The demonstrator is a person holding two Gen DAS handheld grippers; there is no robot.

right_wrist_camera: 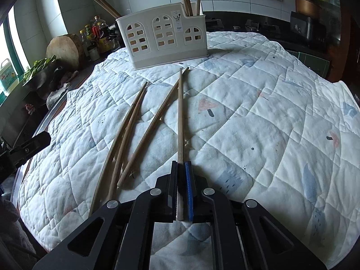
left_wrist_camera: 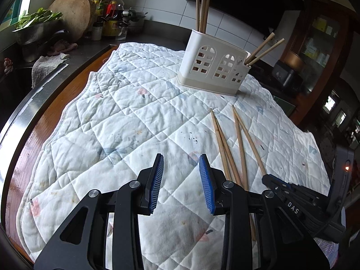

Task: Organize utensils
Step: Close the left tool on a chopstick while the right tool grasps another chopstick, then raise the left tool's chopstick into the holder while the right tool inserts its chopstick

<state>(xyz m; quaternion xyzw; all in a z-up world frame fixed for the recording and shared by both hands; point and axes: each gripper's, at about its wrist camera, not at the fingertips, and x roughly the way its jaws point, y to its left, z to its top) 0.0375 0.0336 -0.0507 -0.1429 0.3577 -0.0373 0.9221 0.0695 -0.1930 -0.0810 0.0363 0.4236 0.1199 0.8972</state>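
Wooden chopstick [right_wrist_camera: 180,121] in your closed right claw [right_wrist_camera: 181,191] points lengthwise toward the holder [right_wrist_camera: 162,38]; your left claw [left_wrist_camera: 181,184] gapes empty; "DAS" shows.

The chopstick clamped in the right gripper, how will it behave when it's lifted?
The chopstick looks like thin, stiff wood, so it probably stays straight and feels light. The right gripper holds it near one end, so the long free end may droop or pivot between the jaws.

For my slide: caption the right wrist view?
Right gripper shut on one chopstick, utensil holder ahead.
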